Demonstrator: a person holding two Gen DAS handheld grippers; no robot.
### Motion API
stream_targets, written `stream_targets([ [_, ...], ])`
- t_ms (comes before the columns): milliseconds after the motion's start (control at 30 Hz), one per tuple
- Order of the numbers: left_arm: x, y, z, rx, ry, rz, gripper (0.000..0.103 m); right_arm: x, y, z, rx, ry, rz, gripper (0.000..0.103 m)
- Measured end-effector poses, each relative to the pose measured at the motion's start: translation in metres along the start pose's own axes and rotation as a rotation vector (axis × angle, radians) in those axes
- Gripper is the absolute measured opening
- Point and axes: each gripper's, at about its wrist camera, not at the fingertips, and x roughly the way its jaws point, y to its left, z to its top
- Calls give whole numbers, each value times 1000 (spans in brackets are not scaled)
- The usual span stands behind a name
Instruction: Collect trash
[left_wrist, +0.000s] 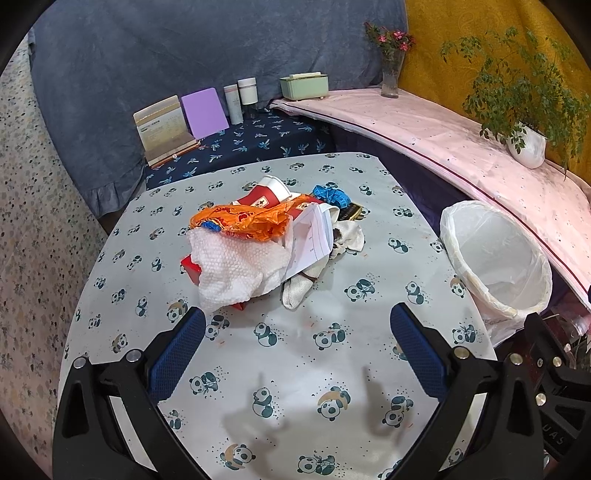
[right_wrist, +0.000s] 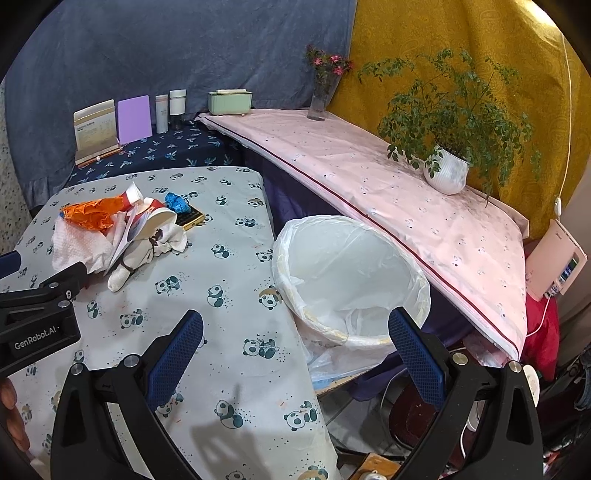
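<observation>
Right hand-held gripper (right_wrist: 295, 328) gaping over lined bin (right_wrist: 351, 273)

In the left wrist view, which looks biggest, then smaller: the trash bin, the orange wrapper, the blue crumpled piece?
1. Lined trash bin, though it is nearer the camera, which may exaggerate it.
2. Orange wrapper.
3. Blue crumpled piece, clearly smallest.

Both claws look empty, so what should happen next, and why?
Probably move the left claw forward onto the white paper towel. It is open and empty, the towel is the nearest piece of the pile, and the lined bin stands open to the right.
</observation>
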Motion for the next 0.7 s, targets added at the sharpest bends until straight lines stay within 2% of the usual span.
stream_targets([
  [700,1,1,2,2,-5,-3,95,4,-4,-2,34,13,34,96],
])
